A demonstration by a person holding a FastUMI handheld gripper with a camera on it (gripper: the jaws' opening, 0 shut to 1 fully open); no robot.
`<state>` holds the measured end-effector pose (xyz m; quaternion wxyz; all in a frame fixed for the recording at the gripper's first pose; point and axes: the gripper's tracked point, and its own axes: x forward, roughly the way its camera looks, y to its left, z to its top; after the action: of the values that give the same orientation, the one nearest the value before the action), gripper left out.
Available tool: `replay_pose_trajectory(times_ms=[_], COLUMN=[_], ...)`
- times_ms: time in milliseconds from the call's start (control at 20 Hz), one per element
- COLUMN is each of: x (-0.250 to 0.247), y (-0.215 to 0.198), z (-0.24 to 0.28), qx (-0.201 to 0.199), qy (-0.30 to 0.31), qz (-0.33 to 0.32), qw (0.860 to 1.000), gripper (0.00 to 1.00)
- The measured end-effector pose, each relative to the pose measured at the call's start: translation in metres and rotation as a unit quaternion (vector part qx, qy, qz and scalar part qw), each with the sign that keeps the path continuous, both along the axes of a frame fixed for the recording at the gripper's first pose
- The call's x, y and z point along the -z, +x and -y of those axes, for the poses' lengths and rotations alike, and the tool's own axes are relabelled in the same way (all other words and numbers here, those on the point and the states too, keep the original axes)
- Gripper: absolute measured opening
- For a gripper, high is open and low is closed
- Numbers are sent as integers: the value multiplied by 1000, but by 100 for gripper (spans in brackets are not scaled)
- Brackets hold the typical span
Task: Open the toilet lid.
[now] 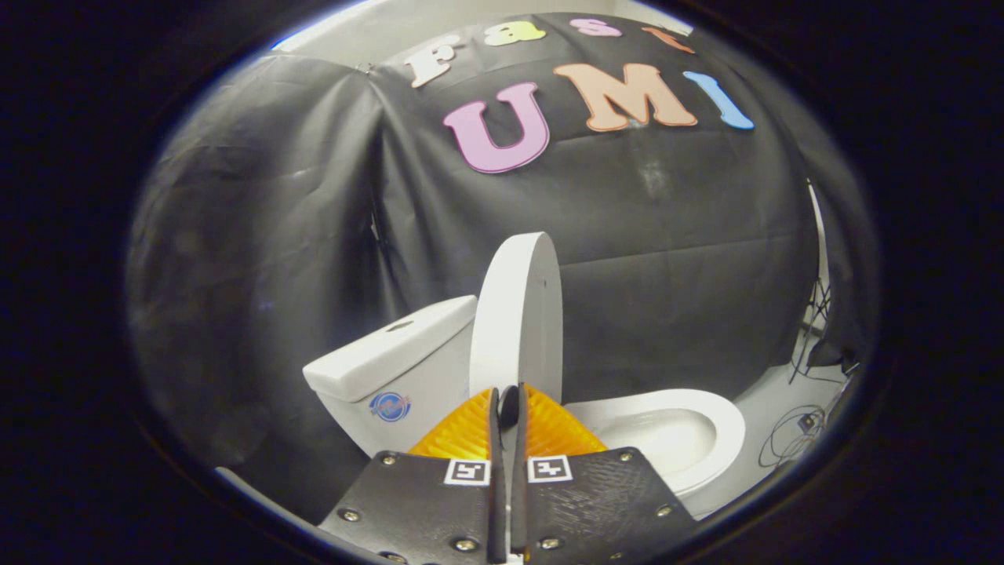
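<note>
White porcelain makes up the toilet ahead of me. Going left to right: its tank (392, 369) sits against the black cloth wall (259, 235), then the toilet lid (518, 314) stands raised, almost upright and seen nearly edge-on, just beyond my fingertips, and the open bowl (674, 431) lies to its right. Loose cables (800, 424) trail on the pale floor (773, 400) past the bowl. My gripper (507, 404) has its fingers drawn nearly together with only a thin gap between them, holding nothing; whether the tips touch the lid's lower edge I cannot tell.
</note>
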<state>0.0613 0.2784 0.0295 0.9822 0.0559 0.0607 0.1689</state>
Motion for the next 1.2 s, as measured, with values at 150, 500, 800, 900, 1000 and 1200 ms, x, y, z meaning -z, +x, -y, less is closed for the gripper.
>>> replay_pose_trajectory(times_ms=[150, 500, 800, 900, 1000, 1200], x=[-2, 1, 5, 5, 7, 7], y=[-2, 0, 1, 0, 0, 1], z=[-17, -55, -80, -88, -98, -101], qx=[-4, -21, -43, -44, -50, -49], qy=[-3, -30, -14, -13, -20, -11], qz=[5, 33, 33, 39, 43, 45], qw=[1000, 999, 998, 998, 998, 998], gripper=[3, 5, 5, 6, 7, 7])
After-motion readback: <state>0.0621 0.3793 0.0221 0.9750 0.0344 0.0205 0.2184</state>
